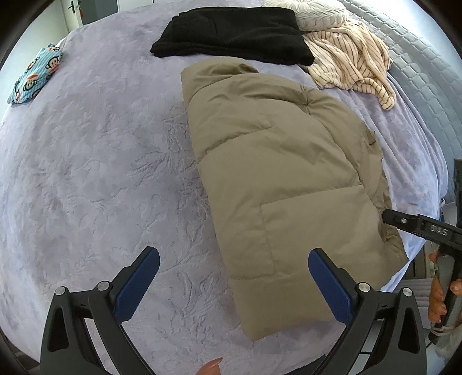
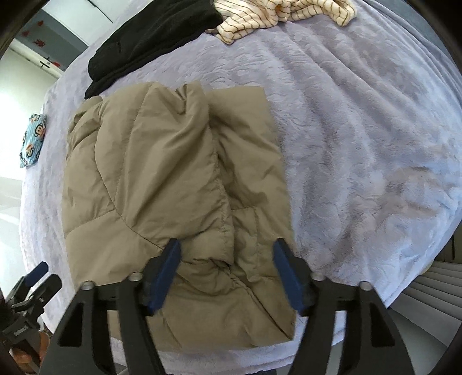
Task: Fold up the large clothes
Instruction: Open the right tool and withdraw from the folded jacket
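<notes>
A tan puffer jacket (image 1: pixel 277 178) lies folded lengthwise on the lavender bed cover (image 1: pixel 86 173). It also shows in the right wrist view (image 2: pixel 161 178). My left gripper (image 1: pixel 234 285) is open, hovering over the jacket's near left corner with nothing between its blue pads. My right gripper (image 2: pixel 226 274) is open over the jacket's near hem, its jaws straddling a fold without closing on it. The right gripper's tip (image 1: pixel 404 220) shows at the jacket's right edge in the left wrist view. The left gripper (image 2: pixel 31 279) shows at the lower left in the right wrist view.
A folded black garment (image 1: pixel 234 31) lies beyond the jacket. A cream striped garment (image 1: pixel 352 60) lies crumpled at the far right, with a beige pillow (image 1: pixel 311 11) behind it. A blue monkey-print cloth (image 1: pixel 34 75) sits at the far left. The bed edge is near me.
</notes>
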